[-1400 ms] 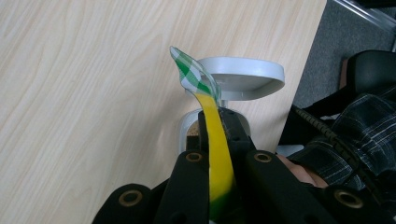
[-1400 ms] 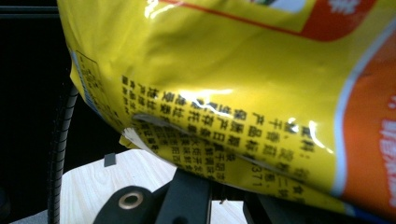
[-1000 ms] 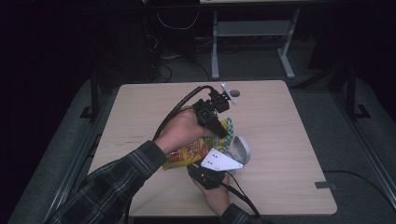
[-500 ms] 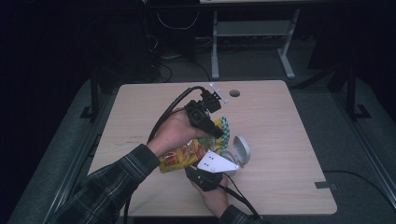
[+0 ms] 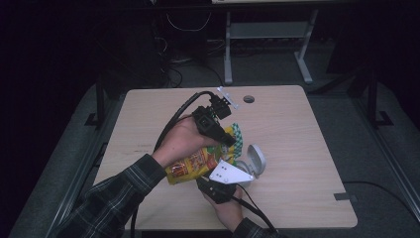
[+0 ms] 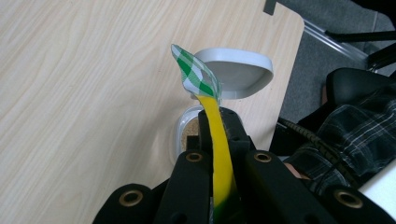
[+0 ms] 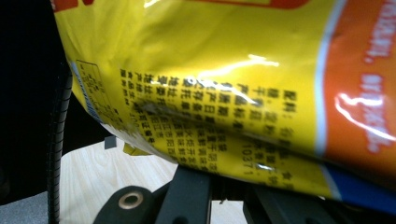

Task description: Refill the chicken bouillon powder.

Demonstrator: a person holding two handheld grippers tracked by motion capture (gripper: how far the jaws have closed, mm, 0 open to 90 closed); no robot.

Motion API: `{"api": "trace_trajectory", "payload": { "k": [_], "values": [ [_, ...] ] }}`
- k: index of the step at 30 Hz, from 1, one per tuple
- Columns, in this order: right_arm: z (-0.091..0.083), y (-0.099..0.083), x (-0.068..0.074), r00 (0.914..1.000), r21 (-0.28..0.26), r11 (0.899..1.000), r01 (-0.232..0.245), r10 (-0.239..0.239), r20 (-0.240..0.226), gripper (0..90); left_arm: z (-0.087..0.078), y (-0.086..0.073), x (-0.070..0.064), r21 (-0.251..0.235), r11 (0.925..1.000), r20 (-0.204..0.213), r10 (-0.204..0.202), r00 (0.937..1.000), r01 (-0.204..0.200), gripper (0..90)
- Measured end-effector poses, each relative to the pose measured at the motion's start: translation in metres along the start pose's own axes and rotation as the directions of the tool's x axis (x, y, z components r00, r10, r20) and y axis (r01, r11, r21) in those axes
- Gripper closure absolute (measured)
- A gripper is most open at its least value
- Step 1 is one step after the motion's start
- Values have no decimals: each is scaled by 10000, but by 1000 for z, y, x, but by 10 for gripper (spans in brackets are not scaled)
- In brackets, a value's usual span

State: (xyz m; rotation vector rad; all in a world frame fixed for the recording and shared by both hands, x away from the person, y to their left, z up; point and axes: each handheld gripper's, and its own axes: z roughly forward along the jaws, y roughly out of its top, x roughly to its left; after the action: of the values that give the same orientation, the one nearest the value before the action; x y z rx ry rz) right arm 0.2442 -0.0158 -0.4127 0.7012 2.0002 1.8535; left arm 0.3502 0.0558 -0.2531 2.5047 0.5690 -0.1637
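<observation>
My left gripper (image 5: 229, 139) is shut on the top edge of a yellow snack bag (image 5: 194, 165), and a hand holds it above the table's middle. In the left gripper view the bag's yellow edge (image 6: 219, 154) runs between the shut jaws, and its green checked corner (image 6: 196, 74) sticks out past them. Just beyond stands a small grey container (image 6: 186, 135) with brown contents and its lid (image 6: 236, 70) open. My right gripper (image 5: 218, 188) sits under the bag near the front edge. The bag's printed face (image 7: 224, 79) covers that gripper's jaw tips.
The light wooden table (image 5: 307, 148) has a round cable hole (image 5: 248, 99) near its far edge. The container's open lid (image 5: 256, 159) stands right of the bag. A black cable (image 5: 173, 116) loops from my left gripper. Dark floor and a metal frame lie beyond.
My left gripper has drawn back to the left and nearer with the bag's top, uncovering the cable hole. The right gripper has hardly moved.
</observation>
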Motion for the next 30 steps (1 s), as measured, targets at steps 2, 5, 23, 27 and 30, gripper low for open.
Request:
{"api": "trace_trajectory", "payload": {
  "k": [2, 5, 23, 27, 30],
  "values": [
    [0, -1, 0, 10000, 44, 10000, 28, -28, -16, 899, -2, -3, 1, -91, 9999, 80, -41, 10000, 41, 899],
    [1, -1, 1, 10000, 124, 9999, 44, -43, -69, 900, -4, -8, 3, -214, 9997, 200, -110, 9997, 115, 899],
    [0, -1, 0, 9998, 675, 9977, 114, -103, -164, 900, -32, -42, 5, -1716, 9849, 929, -57, 9957, 217, 900],
    [-4, 2, -2, 9997, 936, 9955, 170, -154, -176, 900, -37, -50, 7, -2091, 9776, 1065, -23, 9943, 247, 900],
    [-5, 4, -6, 9998, 1228, 9923, 143, -130, -116, 900, -39, -55, 8, -2286, 9732, 1151, 25, 9934, 241, 900]
  ]
}}
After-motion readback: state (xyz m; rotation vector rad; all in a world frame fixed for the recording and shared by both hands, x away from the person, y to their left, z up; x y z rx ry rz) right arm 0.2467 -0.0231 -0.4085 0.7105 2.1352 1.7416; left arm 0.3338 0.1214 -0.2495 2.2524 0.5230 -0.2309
